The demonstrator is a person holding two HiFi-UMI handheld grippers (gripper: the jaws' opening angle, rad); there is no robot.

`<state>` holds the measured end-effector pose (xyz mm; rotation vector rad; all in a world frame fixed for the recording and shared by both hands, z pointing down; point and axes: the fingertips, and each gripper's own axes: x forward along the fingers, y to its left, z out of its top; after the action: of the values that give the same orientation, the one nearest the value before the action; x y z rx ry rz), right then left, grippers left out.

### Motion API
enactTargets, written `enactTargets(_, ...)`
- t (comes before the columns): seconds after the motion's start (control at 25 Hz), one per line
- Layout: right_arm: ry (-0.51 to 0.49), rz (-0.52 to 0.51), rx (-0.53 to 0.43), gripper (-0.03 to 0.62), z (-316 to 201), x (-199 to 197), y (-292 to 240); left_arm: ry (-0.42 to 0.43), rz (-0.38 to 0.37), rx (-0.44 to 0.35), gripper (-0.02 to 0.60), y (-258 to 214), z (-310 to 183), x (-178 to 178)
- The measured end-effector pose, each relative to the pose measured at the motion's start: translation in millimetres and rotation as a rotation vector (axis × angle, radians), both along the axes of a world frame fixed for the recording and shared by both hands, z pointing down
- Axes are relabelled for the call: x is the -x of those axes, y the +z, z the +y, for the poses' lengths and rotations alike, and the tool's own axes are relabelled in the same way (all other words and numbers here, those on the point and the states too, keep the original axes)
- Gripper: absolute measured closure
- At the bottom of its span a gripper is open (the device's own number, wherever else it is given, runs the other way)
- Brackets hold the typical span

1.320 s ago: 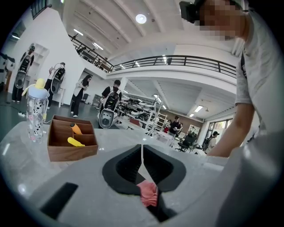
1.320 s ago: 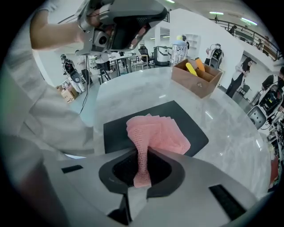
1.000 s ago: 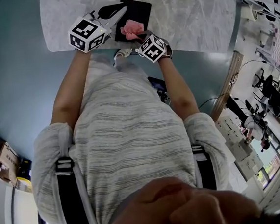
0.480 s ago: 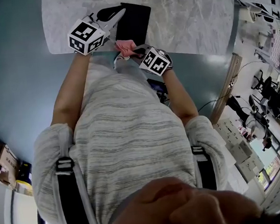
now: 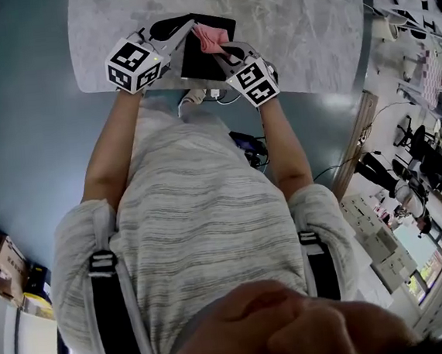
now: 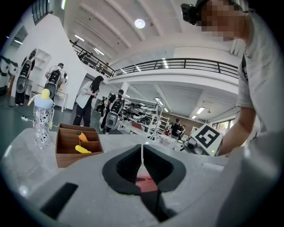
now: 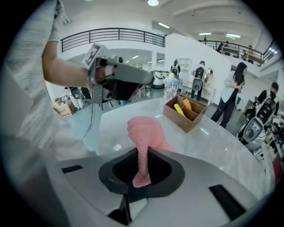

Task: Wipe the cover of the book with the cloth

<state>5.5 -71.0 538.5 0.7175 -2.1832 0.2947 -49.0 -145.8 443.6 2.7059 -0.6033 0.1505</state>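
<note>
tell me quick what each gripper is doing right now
left gripper: closed, gripping the book by its edge
right gripper: closed on the cloth

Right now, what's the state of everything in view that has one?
book: held by one edge in the left gripper.
cloth: bunched, pinched in the right gripper.
left gripper: shut on the book.
right gripper: shut on the cloth.
box: open-topped, not empty.
bottle: upright, capped.
</note>
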Motion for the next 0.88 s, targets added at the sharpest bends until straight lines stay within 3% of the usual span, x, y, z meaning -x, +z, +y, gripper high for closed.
enactTargets(0.28,0.108,0.087,-0.131,0.559,-54.1,-6.3,10.1,-0.002,-0.005,0.006,0.558,-2.1,2.8,11.4)
enactTargets(0.52,0.168,0.161,-0.167,0.559,-77.0,-10.8,39.6,-0.004,-0.008,0.013,0.558,2.9,4.0,11.8)
enactTargets(0.68,0.170,0.209,-0.155,0.559,-77.9,-6.9,57.6,-0.003,-0.012,0.022,0.558,5.9,6.8,15.1)
enactTargets(0.88,0.111,0.244,-0.064,0.559,-66.2,0.9,86.2,-0.002,-0.017,0.034,0.558,11.7,6.8,15.8)
